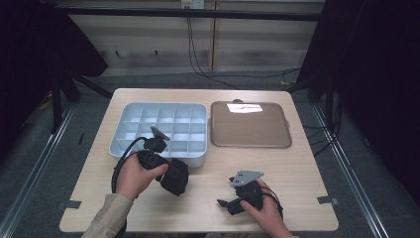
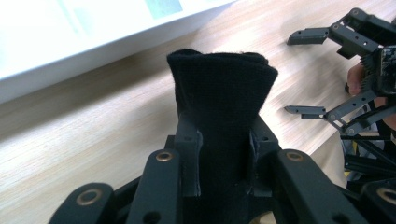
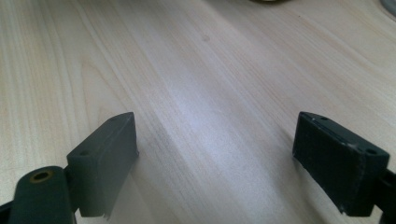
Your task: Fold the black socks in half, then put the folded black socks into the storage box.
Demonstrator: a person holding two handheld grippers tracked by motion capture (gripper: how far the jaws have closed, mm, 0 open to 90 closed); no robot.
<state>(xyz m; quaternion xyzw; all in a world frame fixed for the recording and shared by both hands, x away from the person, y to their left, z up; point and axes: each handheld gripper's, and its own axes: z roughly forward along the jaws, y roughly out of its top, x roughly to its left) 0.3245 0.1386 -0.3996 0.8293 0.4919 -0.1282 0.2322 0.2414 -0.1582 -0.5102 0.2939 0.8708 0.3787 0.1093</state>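
Two tongs over a pale wooden table (image 1: 297,163): left tongs (image 2: 223,154) pinching black cloth (image 2: 222,93), right tongs (image 3: 215,163) spread wide.

A pale wooden table (image 1: 198,198) stands on grey carpet (image 1: 74,134), black drapes (image 1: 376,59) at both sides, cables (image 1: 198,59) trailing down the beige back wall (image 1: 257,44).

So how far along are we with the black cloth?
Picked up: the left gripper is clamped on the folded black cloth, near the white divided tray. The right gripper is open with nothing between its jaws. Left: placing it; the tray's compartments look bare.
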